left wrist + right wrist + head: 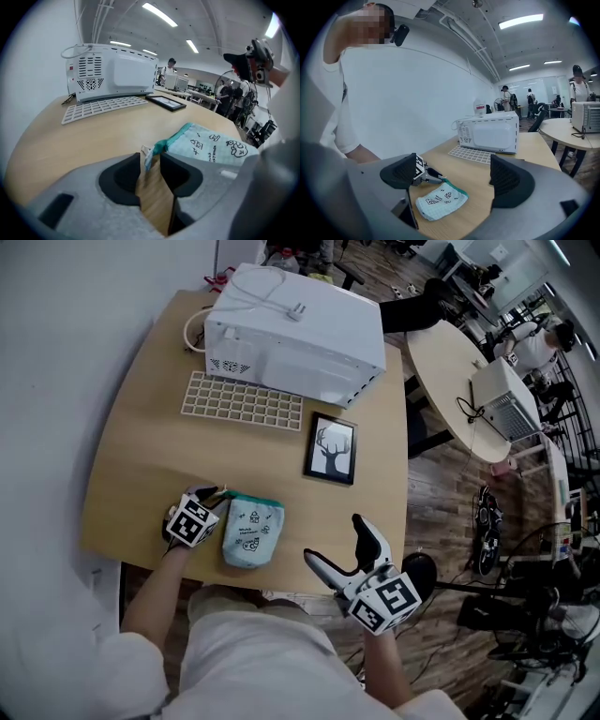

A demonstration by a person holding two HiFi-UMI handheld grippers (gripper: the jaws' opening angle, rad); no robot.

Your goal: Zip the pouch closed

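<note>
1. The pouch (251, 532) lies flat on the wooden counter (150, 446), near its front edge and just in front of the person.
2. It is pale blue-green with small black drawings, and a teal band runs along its far edge.
3. The left gripper (216, 496) is at the pouch's far left corner, angled down toward the counter.
4. In the left gripper view its jaws are drawn nearly together and pinch the teal corner of the pouch between their tips. A small pale tab pokes out beside the corner.
5. The rest of the pouch spreads out to the right of the left gripper and rests on the counter.
6. The right gripper (336, 542) hovers at the counter's front right edge, apart from the pouch, with its jaws spread wide and nothing between them.
7. In the right gripper view it faces the pouch and the left gripper from a distance.
8. Further back on the counter stand a white microwave (300, 329), a white grid tray (242, 401) in front of it, and a black picture frame (331, 448) lying flat.
</note>
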